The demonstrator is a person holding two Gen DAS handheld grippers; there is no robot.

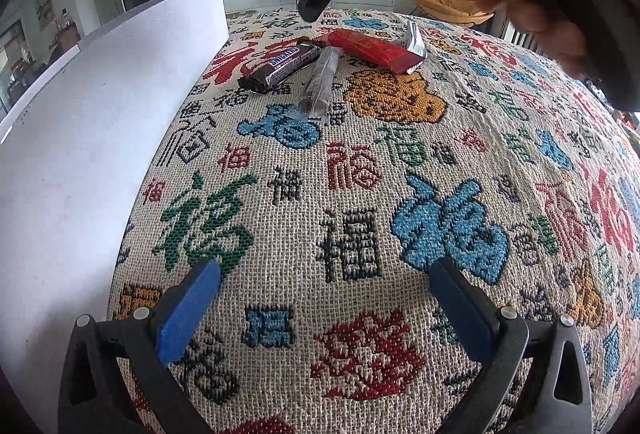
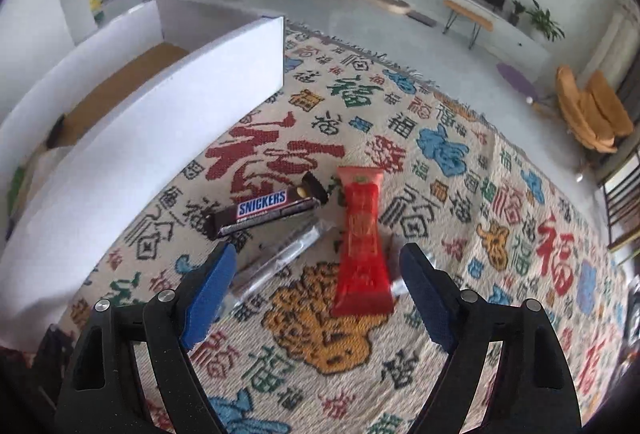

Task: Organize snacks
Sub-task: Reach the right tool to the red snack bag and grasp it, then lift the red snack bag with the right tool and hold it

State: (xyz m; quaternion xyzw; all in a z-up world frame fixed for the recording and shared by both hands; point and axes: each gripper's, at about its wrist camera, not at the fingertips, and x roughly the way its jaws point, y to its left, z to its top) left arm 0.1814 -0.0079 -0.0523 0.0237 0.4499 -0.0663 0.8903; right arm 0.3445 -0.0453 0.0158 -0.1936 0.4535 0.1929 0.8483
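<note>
Right gripper (image 2: 316, 282) wide open, empty, above the red snack packet (image 2: 363, 242) (clear-wrapped bar (image 2: 276, 258) and Snickers bar (image 2: 264, 212) alongside). Left gripper (image 1: 326, 304) open, empty over bare woven cloth (image 1: 360, 162). White box (image 2: 200, 82) borders left.

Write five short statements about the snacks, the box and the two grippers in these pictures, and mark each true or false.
1. The Snickers bar lies on the patterned cloth. True.
2. The red packet is already inside the white box. False: it lies on the cloth, outside the box.
3. The right gripper is open and holds nothing. True.
4. The left gripper is clamped on the clear-wrapped bar. False: it is open and empty; that bar lies far ahead of it.
5. The clear-wrapped bar lies between the Snickers bar and the red packet. True.
</note>
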